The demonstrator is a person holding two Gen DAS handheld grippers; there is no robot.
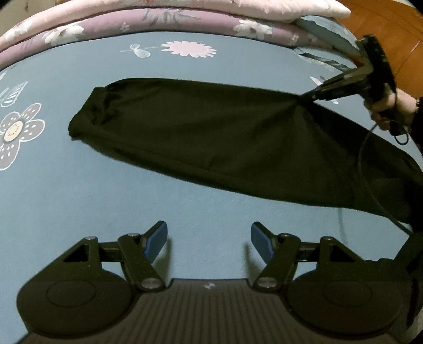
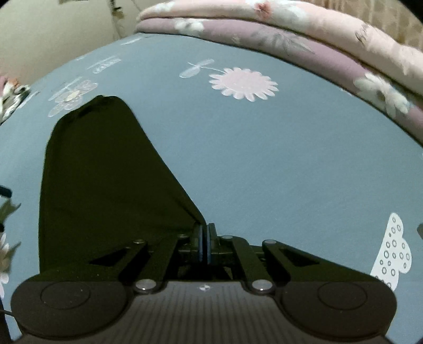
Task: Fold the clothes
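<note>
- The black garment (image 1: 201,132) (pants or a long sleeve, can't say which) is stretched out flat on the bed (image 1: 79,201), on the blue flowered sheet. One end reaches toward the folded quilts (image 1: 158,18) stacked along the far edge of the bed.
- The right tongs (image 2: 205,244) are pinched fully closed on the garment's edge; in the right wrist view the cloth runs straight out of the pads, and from the left view it looks gathered and tented where they bite.
- The left tongs (image 1: 208,242) are spread wide with nothing in them, just bare sheet between the blue pads (image 1: 158,238).
- Key bit for the next move: the garment lies ahead of the left tongs with its long axis running crossways to them, cuff end off to their left, near but not touching.
- My guess is the left one needs to grab the near edge so both can fold it over together.
</note>
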